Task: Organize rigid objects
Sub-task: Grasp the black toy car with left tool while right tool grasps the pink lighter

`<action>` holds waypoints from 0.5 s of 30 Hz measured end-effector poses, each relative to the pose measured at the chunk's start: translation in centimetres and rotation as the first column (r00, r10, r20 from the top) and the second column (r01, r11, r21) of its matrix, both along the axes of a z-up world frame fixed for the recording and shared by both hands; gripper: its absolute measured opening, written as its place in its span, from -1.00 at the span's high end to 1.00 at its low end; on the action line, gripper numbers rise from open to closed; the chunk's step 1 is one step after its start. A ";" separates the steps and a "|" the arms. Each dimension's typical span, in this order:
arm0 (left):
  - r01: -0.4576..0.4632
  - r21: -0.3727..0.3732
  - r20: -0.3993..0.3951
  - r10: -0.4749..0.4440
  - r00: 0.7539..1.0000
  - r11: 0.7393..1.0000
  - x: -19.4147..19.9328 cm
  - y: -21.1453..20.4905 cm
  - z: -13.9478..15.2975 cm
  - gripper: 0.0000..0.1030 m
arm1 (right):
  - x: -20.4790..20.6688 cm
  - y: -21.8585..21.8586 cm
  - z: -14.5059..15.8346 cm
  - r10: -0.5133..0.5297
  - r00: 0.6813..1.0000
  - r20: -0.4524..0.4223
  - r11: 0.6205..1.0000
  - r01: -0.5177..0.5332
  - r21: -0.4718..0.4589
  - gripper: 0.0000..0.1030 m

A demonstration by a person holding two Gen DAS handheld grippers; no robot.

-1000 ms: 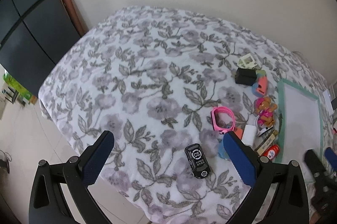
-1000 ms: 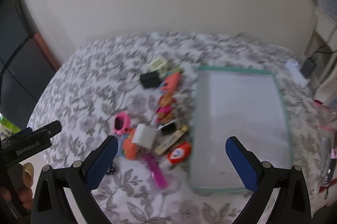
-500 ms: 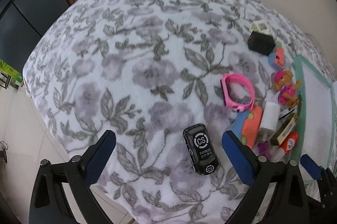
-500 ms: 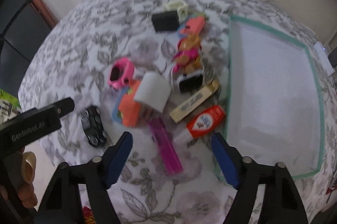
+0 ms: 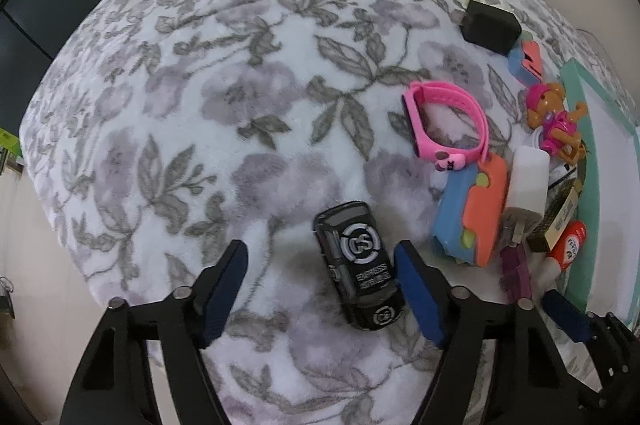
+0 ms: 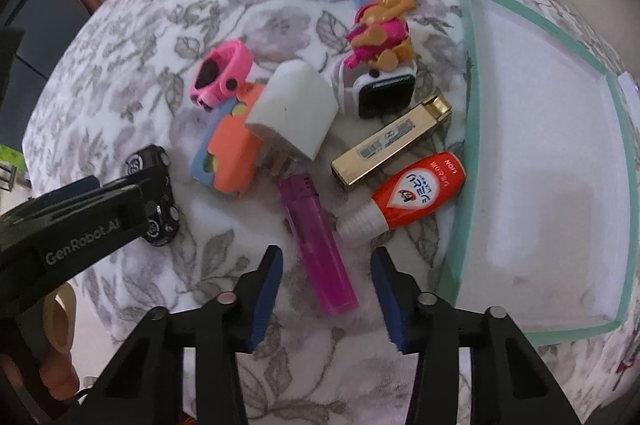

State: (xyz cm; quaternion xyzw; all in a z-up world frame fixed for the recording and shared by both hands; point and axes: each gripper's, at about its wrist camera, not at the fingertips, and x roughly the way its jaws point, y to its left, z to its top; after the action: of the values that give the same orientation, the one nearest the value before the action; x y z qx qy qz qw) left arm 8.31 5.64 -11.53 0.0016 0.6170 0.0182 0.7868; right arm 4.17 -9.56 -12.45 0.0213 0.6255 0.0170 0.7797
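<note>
Lining up two picks beside the empty tray

I see the tray (image 6: 472, 129) bare; my left gripper (image 5: 320, 289) spreads wide around the toy car (image 5: 358, 259), my right gripper (image 6: 326, 299) open astride the purple lighter (image 6: 316, 241). Next: close, lift.

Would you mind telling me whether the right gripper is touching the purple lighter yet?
Apart. The right wrist view shows the right gripper open astride the purple lighter, with blanket visible between it and each jaw.

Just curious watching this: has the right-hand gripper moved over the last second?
Yes. The right gripper has dropped toward the floral blanket and shifted left from the tray; its open fingers now flank the purple lighter.
</note>
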 end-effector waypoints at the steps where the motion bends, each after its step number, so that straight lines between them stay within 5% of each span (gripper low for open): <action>1: 0.001 0.000 -0.002 -0.001 1.000 1.000 0.0 -0.1 -0.1 -0.38 | 0.1 0.1 -0.2 0.003 1.000 -0.001 1.000 -0.003 -0.009 0.16; 15: 0.013 -0.005 0.001 -0.013 1.000 1.000 0.9 -1.0 -3.0 -0.22 | 0.4 0.7 -0.6 0.040 0.999 0.019 0.998 -0.039 -0.057 0.24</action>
State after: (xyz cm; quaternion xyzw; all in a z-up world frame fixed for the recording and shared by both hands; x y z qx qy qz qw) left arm 9.25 4.63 -14.51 0.0036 0.6166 0.0116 0.7872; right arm 4.60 -8.83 -13.06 -0.0136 0.6181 0.0149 0.7859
